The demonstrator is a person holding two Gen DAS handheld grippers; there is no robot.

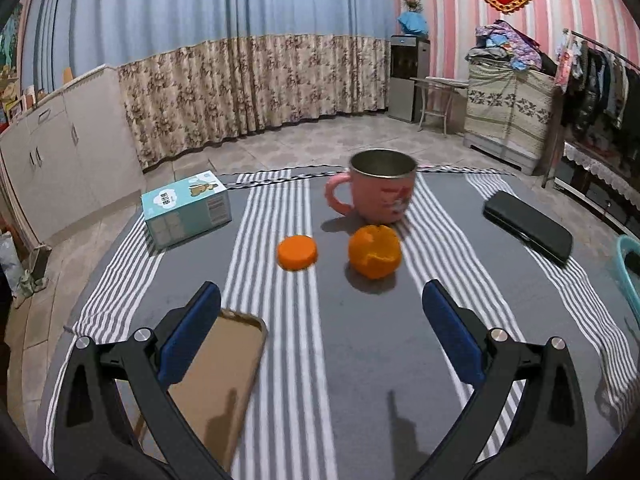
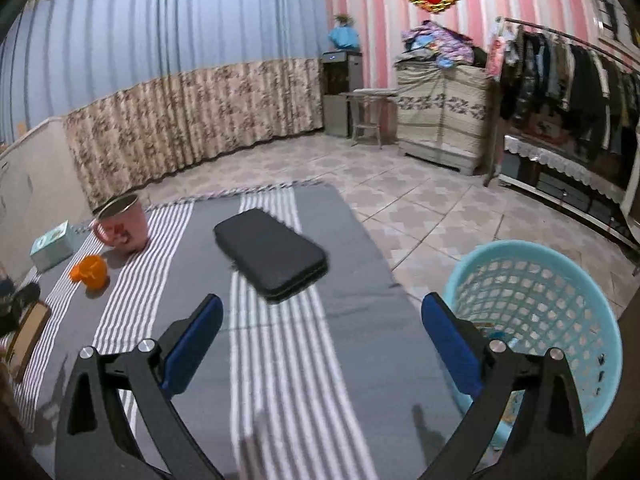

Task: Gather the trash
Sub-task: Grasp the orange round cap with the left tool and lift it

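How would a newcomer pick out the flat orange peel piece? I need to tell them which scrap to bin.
On the striped cloth, find the pink mug. Two orange things lie just in front of it. The peel piece is the low, flat disc on the left; its neighbour is taller, rounder and split.

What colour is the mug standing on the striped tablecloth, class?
Pink, with a bare metal inside: the mug shows best in the left wrist view.

A pink mug [image 1: 380, 190] stood on the striped cloth [image 1: 360, 360], a tissue box [image 1: 188, 208] to its left, a black case [image 1: 528, 228] right.
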